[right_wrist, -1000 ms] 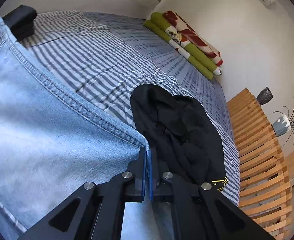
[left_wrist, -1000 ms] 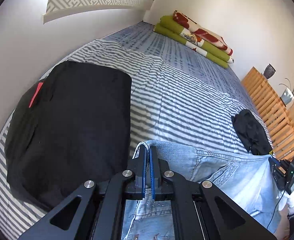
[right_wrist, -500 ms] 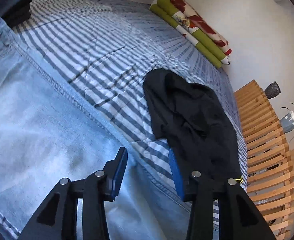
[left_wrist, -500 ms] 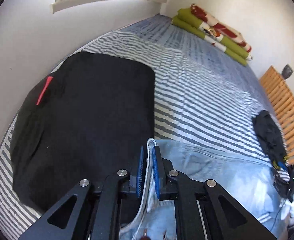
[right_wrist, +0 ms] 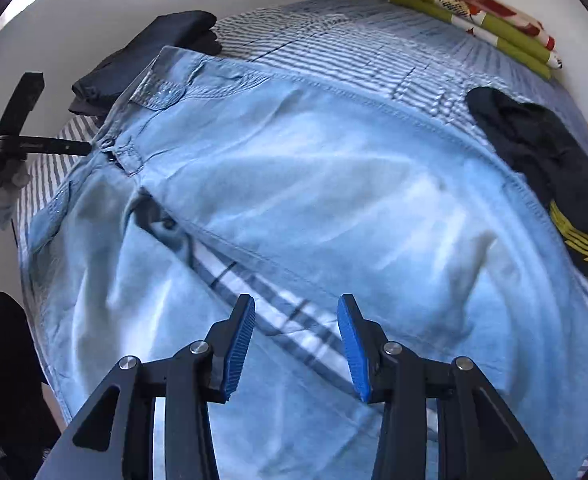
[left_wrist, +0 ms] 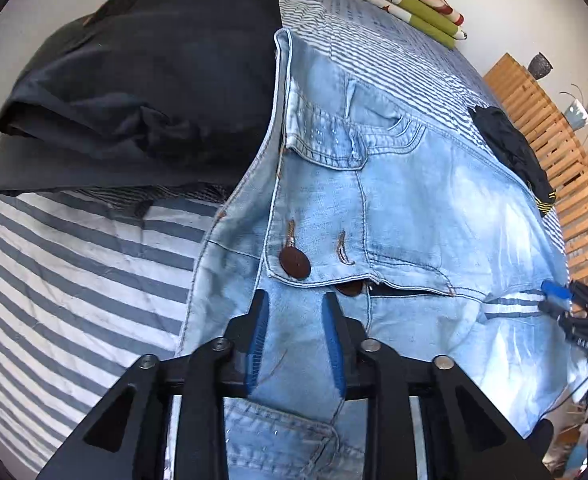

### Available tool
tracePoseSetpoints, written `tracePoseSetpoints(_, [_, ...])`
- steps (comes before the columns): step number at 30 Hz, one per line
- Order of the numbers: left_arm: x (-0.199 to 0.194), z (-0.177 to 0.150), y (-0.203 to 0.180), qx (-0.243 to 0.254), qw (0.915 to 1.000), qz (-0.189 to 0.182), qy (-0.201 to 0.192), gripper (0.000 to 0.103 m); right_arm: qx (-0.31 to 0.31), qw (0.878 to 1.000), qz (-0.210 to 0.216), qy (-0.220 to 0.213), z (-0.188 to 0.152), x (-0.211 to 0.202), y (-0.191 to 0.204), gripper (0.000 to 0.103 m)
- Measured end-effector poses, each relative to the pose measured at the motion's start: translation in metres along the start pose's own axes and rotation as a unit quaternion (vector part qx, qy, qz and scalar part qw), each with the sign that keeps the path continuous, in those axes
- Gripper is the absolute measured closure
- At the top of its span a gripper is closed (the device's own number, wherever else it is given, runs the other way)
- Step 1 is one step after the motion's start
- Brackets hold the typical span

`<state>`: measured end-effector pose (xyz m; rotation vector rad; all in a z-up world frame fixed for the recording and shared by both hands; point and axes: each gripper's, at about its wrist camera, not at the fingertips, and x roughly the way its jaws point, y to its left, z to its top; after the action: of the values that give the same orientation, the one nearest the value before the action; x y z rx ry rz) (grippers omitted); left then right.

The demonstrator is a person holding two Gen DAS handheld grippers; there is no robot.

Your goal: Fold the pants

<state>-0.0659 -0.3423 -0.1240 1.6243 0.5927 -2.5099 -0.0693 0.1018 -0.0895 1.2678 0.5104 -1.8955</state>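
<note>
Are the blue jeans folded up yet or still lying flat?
Spread flat. The jeans lie open across the striped bed, both legs apart, stripes showing between them.

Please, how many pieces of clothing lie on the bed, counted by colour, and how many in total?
Light blue: 1, the jeans
Black or dark: 2, the folded dark garment and the crumpled black garment
Total: 3

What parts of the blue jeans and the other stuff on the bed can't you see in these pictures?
- Leg ends of the jeans: cut off by the bottom edge in both views.
- Fly area: partly covered by the left hand-held gripper in the left wrist view.
- Underside of the folded black clothes: hidden by their own stack.
- Crumpled black garment: too bunched to identify.
- Jeans surface near the right hand-held gripper: motion-blurred.
</note>
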Motion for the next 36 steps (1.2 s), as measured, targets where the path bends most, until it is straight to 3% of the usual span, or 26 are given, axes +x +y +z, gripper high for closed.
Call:
tracePoseSetpoints(3, [0.003,-0.008,-0.006,-0.002,0.9998,-0.005,-0.02,0.069,0.038,0.998,0.054,0.018,0.007,0.025,0.019,0.064])
tracePoseSetpoints(7, [-0.01,-0.026,-0.023,0.016,0.9991,-0.002,-0.038,0.069,0.057,0.994,0.085,0.038,0.021,0.053,0.045,0.064])
tracePoseSetpoints(12, [-0.02,-0.061,-0.052,0.081,0.9964,-0.008,-0.026,0.069,0.154,0.977,0.149,0.024,0.037,0.075,0.025,0.061])
tracePoseSetpoints(13, [-0.015,-0.064,-0.054,0.087,0.9961,-0.005,-0.016,0.069,0.174,0.974,0.145,0.011,0.041,0.074,0.017,0.062])
tracePoseSetpoints(16, [0.002,-0.067,-0.05,0.097,0.995,0.024,0.01,0.069,0.201,0.975,0.083,-0.042,0.061,0.061,-0.004,0.062])
tracePoseSetpoints(18, [0.003,-0.069,-0.04,0.092,0.9955,0.017,0.012,0.068,0.214,0.971,0.088,-0.055,0.072,0.052,-0.013,0.062])
tracePoseSetpoints(22, [-0.007,-0.058,-0.026,0.07,0.9972,0.016,-0.02,0.067,0.181,0.977,0.107,-0.036,0.073,0.045,-0.004,0.062])
tracePoseSetpoints(25, [-0.009,-0.036,-0.015,0.041,0.9985,-0.011,-0.034,0.07,0.172,0.976,0.134,-0.01,0.055,0.048,0.005,0.062])
tracePoseSetpoints(31, [0.022,0.004,0.0,0.008,0.9999,0.005,-0.008,0.071,0.107,0.986,0.12,0.033,0.022,0.061,0.034,0.062])
tracePoseSetpoints(32, [0.025,0.005,0.002,0.0,1.0,-0.004,-0.006,0.088,0.096,0.988,0.114,0.037,0.018,0.061,0.036,0.061])
tracePoseSetpoints(33, [0.029,0.006,0.001,-0.003,1.0,-0.007,-0.005,0.094,0.089,0.989,0.111,0.038,0.016,0.062,0.037,0.061])
tracePoseSetpoints(36, [0.024,0.004,-0.009,0.014,0.9994,0.014,-0.028,0.097,0.074,0.989,0.117,0.051,0.014,0.06,0.042,0.061])
